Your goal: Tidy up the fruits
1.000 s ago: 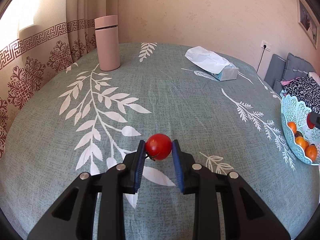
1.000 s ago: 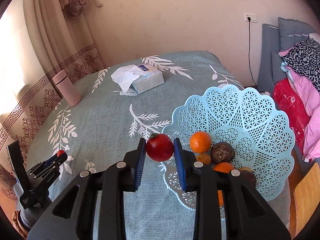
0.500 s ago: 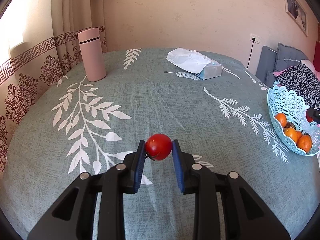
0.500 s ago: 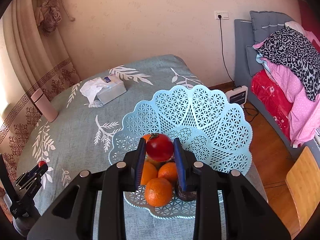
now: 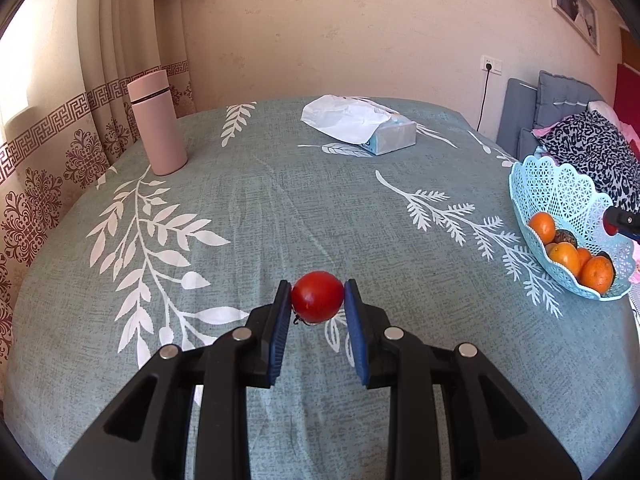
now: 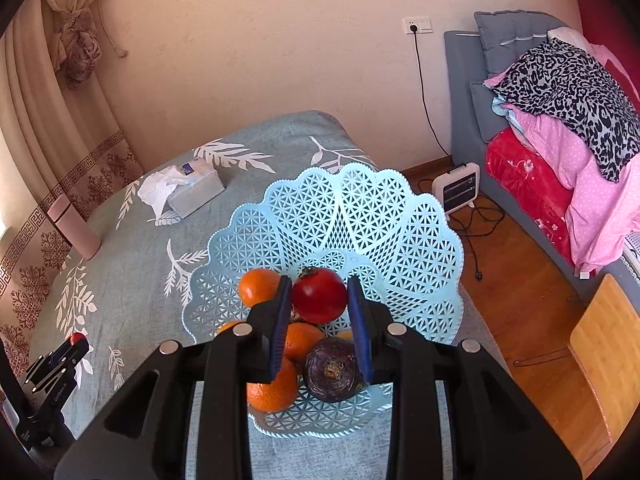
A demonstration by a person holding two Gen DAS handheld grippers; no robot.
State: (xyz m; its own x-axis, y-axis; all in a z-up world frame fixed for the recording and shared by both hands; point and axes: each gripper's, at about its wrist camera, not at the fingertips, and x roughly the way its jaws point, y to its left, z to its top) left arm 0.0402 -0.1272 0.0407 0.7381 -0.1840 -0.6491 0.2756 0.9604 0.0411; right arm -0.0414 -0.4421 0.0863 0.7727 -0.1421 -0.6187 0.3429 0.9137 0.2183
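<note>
Over basket [image 6: 400,240]: right hand-held gripper [image 6: 319,300] pinching tomato [image 6: 319,294], stem seemingly up; left hand-held gripper [image 5: 317,300] pinching second tomato [image 5: 317,296].

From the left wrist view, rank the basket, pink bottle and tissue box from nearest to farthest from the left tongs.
1. Basket, at the table's right edge.
2. Pink bottle, far left by the curtain.
3. Tissue box, far end, slightly right.
Bottle and basket are close to call.

Small red tomato [image 5: 317,297], glossy, held off the cloth at lower centre of the left-wrist frame. Larger red fruit [image 6: 319,294] with dark calyx upward, at frame centre above the pale blue lattice basket [image 6: 384,224]. In the basket: several oranges [image 6: 258,287] and a dark purple round fruit [image 6: 331,370], touching.
</note>
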